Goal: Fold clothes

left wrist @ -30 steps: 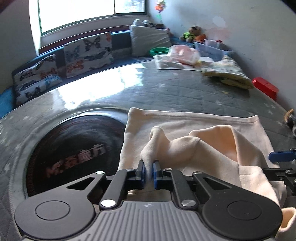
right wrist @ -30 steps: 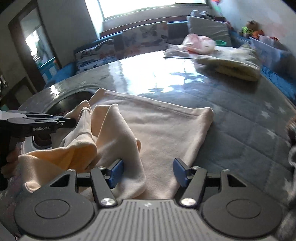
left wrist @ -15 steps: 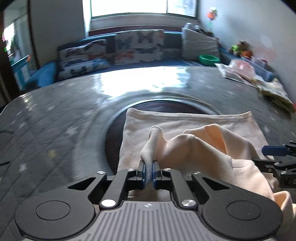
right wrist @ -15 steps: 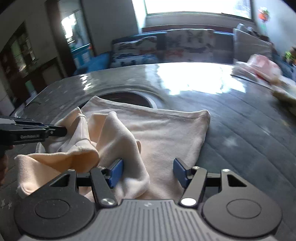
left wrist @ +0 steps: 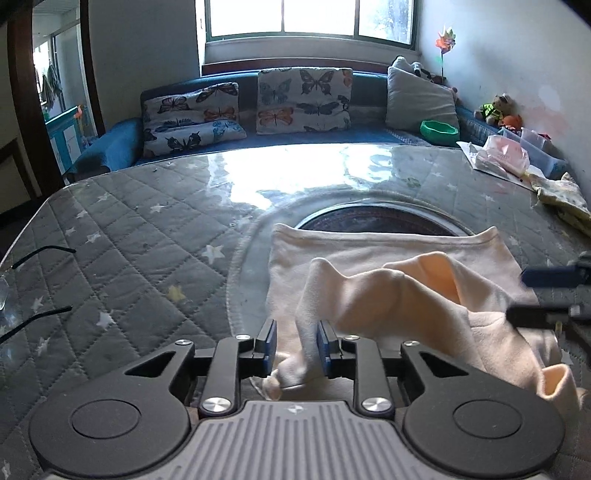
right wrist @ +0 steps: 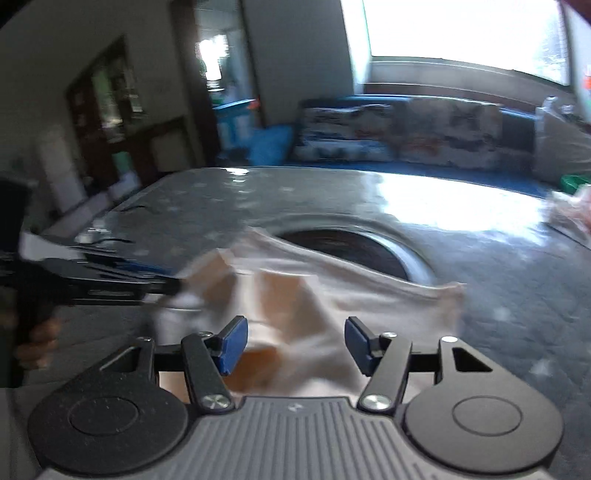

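The cream cloth (left wrist: 388,258) lies partly flat on the surface (left wrist: 129,229), with one part bunched up in a soft hump near the front. The left gripper (left wrist: 294,343) has its two blue pads a little apart, and a fold of the cloth hangs loose between them, so it looks like it is letting go and not pinching. The right gripper (right wrist: 293,341) is wide apart and holds nothing, with the cloth just under it; this view is blurry. It looks like one fold has just been laid down. Next, a gripper needs to pinch a new edge and pull it over so the hump goes flat. The surface is gray and quilted with small stars, with a dark round patch (left wrist: 373,223) under the far edge of the cloth. Behind is a blue couch (left wrist: 122,136) with butterfly pillows (left wrist: 303,99), a window (left wrist: 310,18) and a green bowl (left wrist: 439,131).
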The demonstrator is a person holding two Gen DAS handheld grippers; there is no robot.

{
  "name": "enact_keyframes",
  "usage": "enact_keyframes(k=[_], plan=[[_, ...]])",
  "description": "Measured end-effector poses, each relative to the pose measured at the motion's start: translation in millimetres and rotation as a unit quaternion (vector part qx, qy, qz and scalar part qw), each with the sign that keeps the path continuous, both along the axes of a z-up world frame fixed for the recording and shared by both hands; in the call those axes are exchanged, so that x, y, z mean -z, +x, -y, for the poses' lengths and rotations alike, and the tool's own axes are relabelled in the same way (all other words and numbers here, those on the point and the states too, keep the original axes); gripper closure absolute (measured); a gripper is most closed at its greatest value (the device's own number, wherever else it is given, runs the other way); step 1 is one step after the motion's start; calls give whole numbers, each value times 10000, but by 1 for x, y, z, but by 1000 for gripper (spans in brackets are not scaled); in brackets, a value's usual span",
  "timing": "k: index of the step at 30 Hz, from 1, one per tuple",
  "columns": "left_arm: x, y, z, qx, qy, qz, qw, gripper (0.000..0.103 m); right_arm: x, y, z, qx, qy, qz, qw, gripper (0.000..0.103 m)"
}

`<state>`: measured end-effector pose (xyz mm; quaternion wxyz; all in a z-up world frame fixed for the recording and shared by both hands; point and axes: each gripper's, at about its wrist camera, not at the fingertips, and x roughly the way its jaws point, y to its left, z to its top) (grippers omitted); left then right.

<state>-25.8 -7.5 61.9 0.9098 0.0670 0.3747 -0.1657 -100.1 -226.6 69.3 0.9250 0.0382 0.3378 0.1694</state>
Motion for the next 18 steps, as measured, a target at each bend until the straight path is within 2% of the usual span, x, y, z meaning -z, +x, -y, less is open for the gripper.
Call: enact_keyframes(k=[1, 3, 6, 7, 8, 11, 13, 18], plan=[[-2, 0, -3, -24, -37, -8, 10000, 73, -1, 1, -5, -147, 97, -48, 9998, 50], [-7, -1, -6, -60, -53, 63, 9999, 67, 1, 5, -17, -343, 164, -163, 9991, 50], [-16, -3, -11, -133, -76, 164, 9997, 59, 7, 13, -32, -375, -87, -222, 9990, 50], [-19, -4, -13, -144, -108, 191, 9997, 58, 10, 17, -34, -381, -54, -301, 9988, 53], [-23, -5, -14, -148, -136, 207, 9996, 57, 13, 19, -36, -399, 8, -390, 9984, 65], [-33, -10, -18, -145, -184, 307, 9993, 52, 15, 15, -43, -573, 76, -501, 9971, 84], [-40, -14, -18, -116, -215, 387, 9990, 48, 11, 1, -52, -819, -1, -341, 9961, 88], [-53, -24, -13, 59, -222, 608, 9979, 29, 10, -31, -82, -1515, -174, -267, 9880, 89]])
